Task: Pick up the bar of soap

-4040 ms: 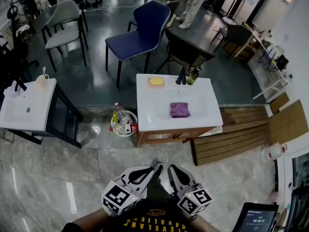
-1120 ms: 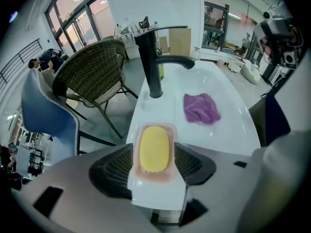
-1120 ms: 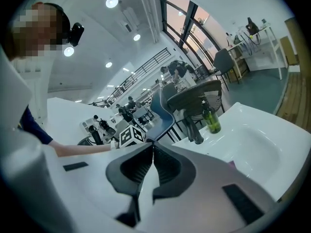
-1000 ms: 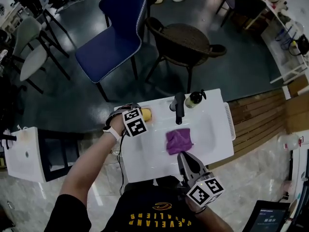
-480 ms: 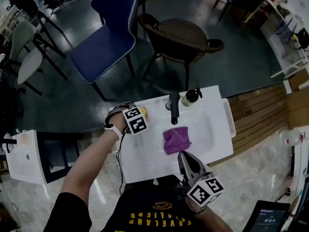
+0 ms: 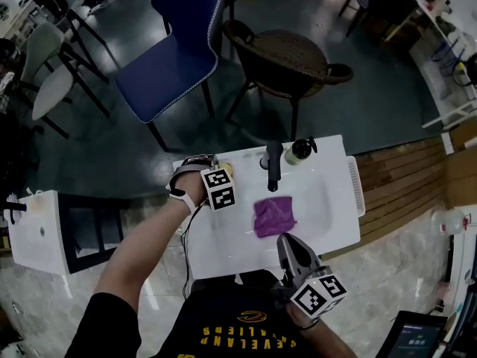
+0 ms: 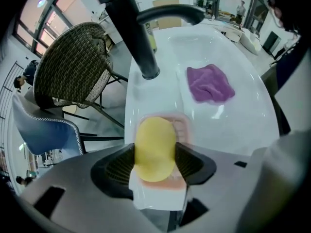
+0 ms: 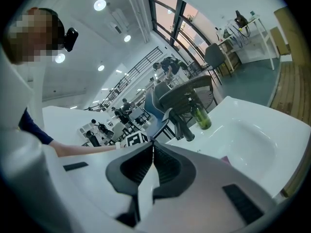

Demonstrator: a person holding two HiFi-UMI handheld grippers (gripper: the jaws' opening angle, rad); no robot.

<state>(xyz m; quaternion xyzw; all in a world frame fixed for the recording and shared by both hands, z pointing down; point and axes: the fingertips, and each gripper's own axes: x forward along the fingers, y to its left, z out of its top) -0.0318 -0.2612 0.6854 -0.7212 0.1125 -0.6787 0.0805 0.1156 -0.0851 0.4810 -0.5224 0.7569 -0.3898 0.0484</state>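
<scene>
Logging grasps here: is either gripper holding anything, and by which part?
The left gripper grips the bar of soap by its two long sides, over the soap dish. The right gripper is shut and empty.

A black faucet (image 6: pixel 273 166) stands just beyond the left claw (image 6: pixel 222 171), with a green pump bottle (image 6: pixel 300 151) beside it. A purple cloth (image 6: pixel 273 216) lies in the white washbasin (image 6: pixel 339 200), between that claw and the right claw (image 6: pixel 287 245). A wicker chair (image 6: pixel 287 54) and a blue chair (image 6: pixel 179 39) stand farther off.
</scene>
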